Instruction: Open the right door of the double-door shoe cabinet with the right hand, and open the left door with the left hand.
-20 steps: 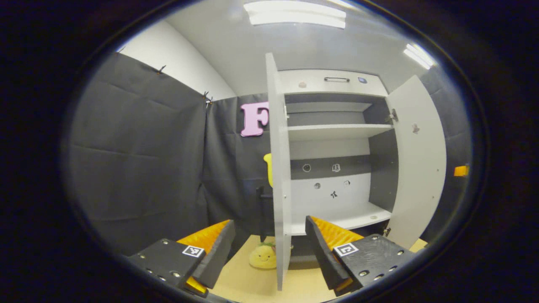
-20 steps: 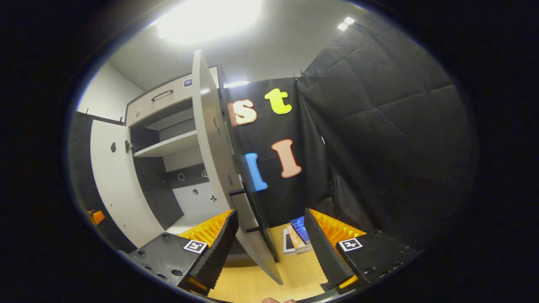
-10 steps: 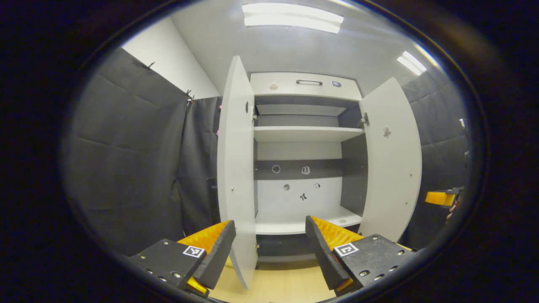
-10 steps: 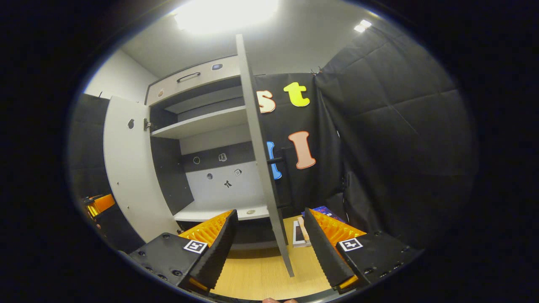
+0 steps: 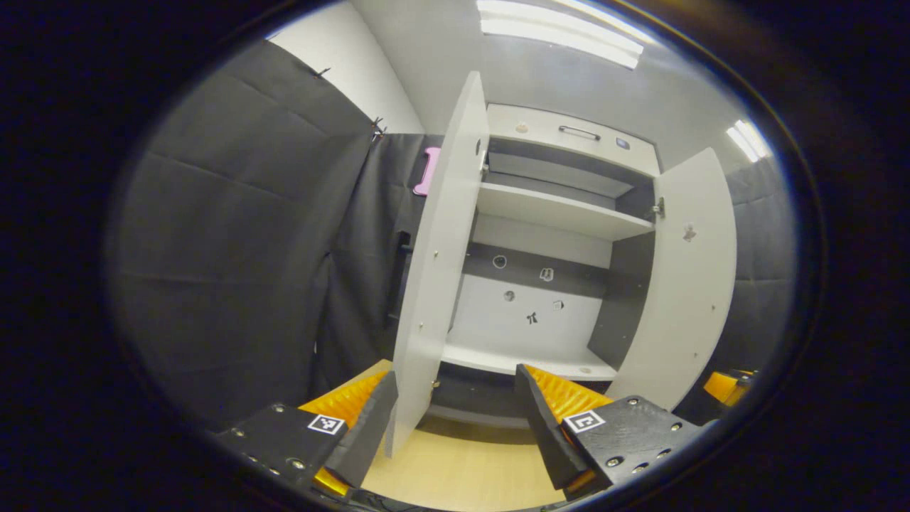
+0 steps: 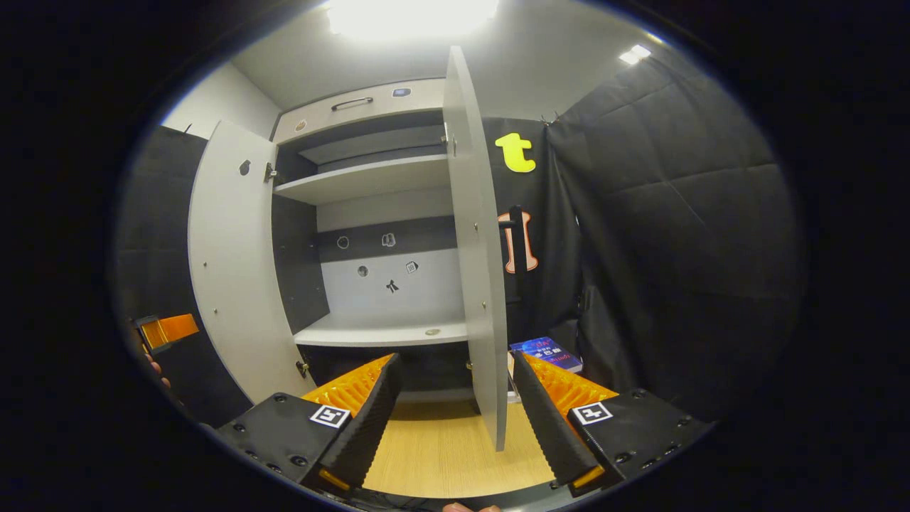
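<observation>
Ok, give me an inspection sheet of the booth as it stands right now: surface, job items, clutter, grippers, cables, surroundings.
Surface: pale wood-look floor, bare in front of the cabinet.
Job's things: white double-door shoe cabinet with both doors swung out; left door; right door with a dark bar handle on its outer face. Shelves look empty.
Clutter: blue-covered book lying on the floor right of the cabinet.
Grippers: left gripper open, holding nothing; right gripper open, holding nothing. Both stand back from the doors.
Cables: nothing seen.
Surroundings: black cloth walls, white ceiling with lit panels.
</observation>
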Tool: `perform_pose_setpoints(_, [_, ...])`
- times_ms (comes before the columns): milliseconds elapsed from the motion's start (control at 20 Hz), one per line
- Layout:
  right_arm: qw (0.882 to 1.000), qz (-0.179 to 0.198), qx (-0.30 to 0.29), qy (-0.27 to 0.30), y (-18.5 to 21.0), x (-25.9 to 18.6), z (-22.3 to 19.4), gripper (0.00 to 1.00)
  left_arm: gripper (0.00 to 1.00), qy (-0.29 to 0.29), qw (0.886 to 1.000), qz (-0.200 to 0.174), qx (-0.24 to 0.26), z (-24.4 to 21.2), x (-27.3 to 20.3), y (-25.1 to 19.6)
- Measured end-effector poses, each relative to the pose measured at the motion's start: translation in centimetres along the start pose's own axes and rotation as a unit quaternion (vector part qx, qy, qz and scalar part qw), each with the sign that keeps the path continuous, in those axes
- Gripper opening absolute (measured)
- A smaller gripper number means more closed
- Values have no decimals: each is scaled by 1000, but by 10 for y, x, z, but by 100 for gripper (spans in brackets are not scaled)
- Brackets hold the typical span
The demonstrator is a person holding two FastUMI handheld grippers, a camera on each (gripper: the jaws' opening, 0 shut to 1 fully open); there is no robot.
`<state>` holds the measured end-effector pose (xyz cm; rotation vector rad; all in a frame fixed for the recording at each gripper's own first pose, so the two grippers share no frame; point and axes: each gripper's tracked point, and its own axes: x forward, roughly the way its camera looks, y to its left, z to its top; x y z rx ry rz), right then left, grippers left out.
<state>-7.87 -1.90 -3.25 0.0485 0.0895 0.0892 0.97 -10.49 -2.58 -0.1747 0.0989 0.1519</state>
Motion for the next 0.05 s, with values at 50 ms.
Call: perform_pose_setpoints(50, [1000,-2,3,-1,2,-4,-2,98,95,2,1000,-4,1,-5,-4,-1])
